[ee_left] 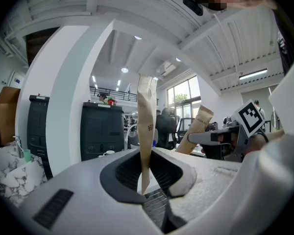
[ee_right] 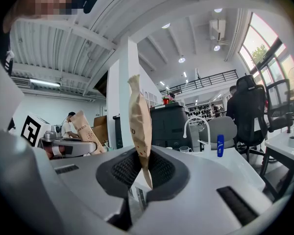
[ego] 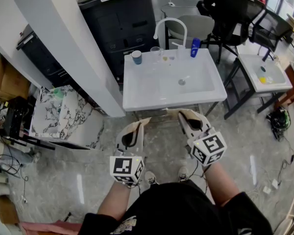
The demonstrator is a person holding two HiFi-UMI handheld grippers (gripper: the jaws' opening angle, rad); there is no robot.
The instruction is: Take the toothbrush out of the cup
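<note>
A grey-blue cup (ego: 136,57) stands at the back left of the white sink (ego: 137,89), with a clear glass (ego: 156,53) to its right near the tap (ego: 170,26). I cannot make out a toothbrush in either. My left gripper (ego: 138,125) and right gripper (ego: 183,114) hang side by side in front of the sink's near edge, well short of the cup. The left gripper's (ee_left: 147,89) tan jaws are pressed together with nothing between them. The right gripper (ee_right: 137,89) looks the same. The cup (ee_right: 186,150) shows small beyond the right jaws.
A blue bottle (ego: 195,47) stands right of the tap. A dark cabinet (ego: 120,23) is behind the sink, a white pillar (ego: 63,43) and a marble-topped stand (ego: 54,114) to the left. Office chairs (ego: 235,9) and a second white sink (ego: 264,75) are to the right.
</note>
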